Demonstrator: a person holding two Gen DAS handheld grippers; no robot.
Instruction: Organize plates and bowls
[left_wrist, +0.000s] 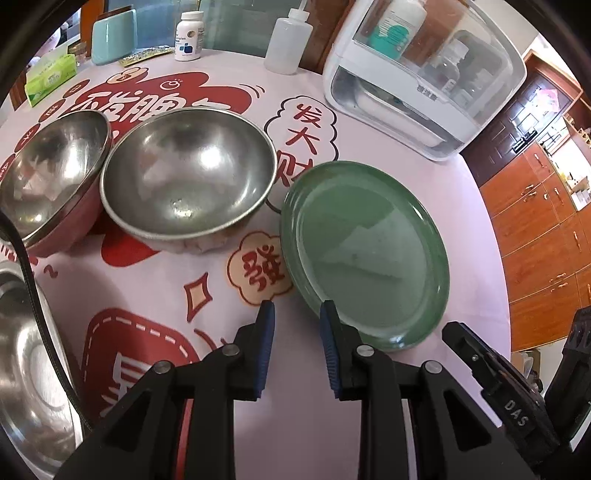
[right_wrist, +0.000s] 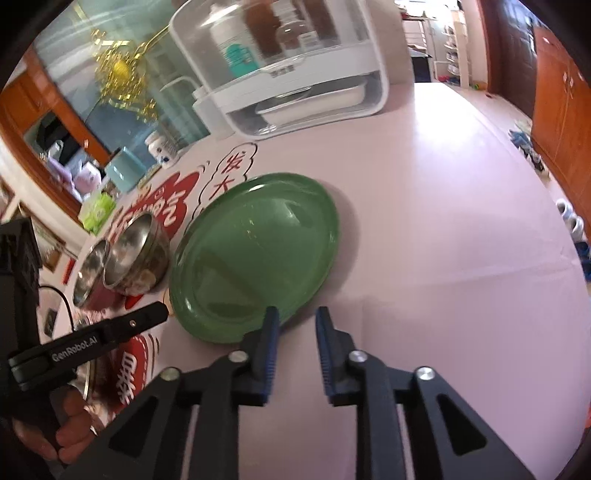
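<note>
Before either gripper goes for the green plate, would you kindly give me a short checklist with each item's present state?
1. Left gripper jaws open, holding nothing: ok.
2. Right gripper jaws open, holding nothing: ok.
3. Green plate flat on the tablecloth, nothing on it: ok.
4. Plate's near rim clear of both grippers: cannot tell; each reaches it in its own view.
5. Plate apart from the nearest steel bowl: ok.
6. Left bowl touches that bowl: cannot tell.

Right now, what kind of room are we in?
Probably a home dining room or kitchen: a table with a printed tablecloth holding steel bowls and a green plate, a countertop sterilizer-type appliance, and wooden cabinets alongside.
</note>
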